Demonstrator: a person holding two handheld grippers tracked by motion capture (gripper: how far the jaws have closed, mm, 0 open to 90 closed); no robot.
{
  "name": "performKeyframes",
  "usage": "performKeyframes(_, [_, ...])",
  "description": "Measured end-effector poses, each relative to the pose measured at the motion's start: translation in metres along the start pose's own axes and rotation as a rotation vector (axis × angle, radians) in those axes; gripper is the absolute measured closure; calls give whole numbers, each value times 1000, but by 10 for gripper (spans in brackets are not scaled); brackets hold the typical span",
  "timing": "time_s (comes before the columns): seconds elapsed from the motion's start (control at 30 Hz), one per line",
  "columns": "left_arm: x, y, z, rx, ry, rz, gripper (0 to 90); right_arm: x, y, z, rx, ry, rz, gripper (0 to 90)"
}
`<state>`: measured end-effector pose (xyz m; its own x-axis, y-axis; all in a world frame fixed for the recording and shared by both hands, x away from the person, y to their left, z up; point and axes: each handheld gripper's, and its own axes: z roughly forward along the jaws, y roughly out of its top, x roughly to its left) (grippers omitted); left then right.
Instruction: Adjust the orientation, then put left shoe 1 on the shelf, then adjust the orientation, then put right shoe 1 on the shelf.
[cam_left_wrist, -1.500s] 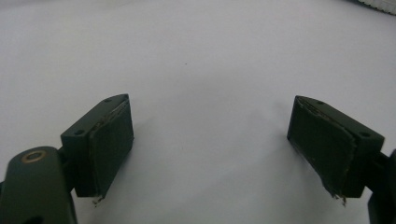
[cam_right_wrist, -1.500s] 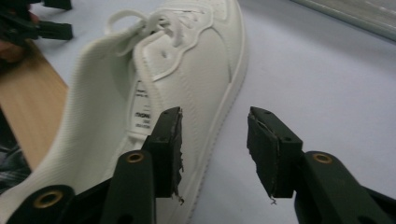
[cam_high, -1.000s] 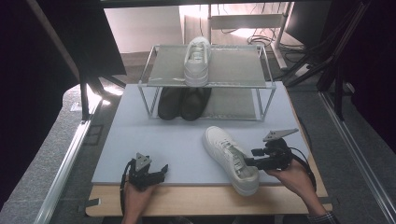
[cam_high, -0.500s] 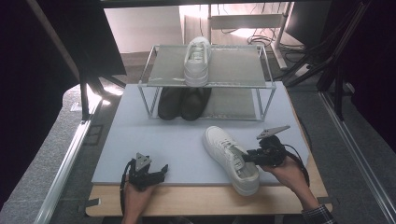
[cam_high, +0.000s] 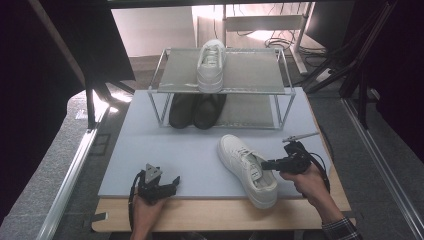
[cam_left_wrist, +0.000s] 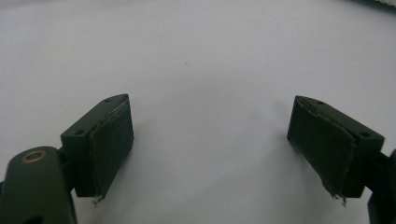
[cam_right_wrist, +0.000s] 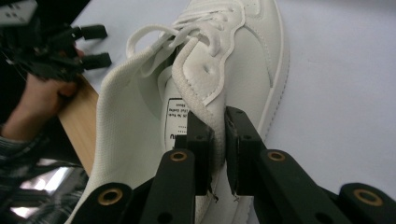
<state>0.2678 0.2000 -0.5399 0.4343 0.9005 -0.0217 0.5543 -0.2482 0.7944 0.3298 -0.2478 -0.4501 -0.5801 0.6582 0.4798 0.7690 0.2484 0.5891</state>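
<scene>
Sneaker (cam_high: 248, 169) before rack (cam_high: 224, 90), on table (cam_high: 165, 145)

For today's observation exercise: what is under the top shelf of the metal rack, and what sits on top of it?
Under the top shelf of the rack, a pair of dark shoes stands on the lower level, its rear part covered by the shelf. On top sits one white sneaker.

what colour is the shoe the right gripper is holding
White all over: the shoe has white laces and sole too. The right gripper view shows it best.

Bright light fell from behind the rack (cam_high: 222, 85), glaring on the floor; the surroundings stayed dark, and the left gripper view looked soft and washed-out.
</scene>
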Motion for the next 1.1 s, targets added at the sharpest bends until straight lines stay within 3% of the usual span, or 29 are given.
performKeyframes(0.27, [0, 0, 0, 0, 0, 0, 143, -6, 2, -6, -24, 53, 76, 831])
performKeyframes(0.63, [0, 0, 0, 0, 1, 0, 143, 0, 11, -15, -60, 107, 102, 837])
performKeyframes(1.1, [0, 0, 0, 0, 1, -1, 143, 3, 28, -36, -113, 125, 129, 836])
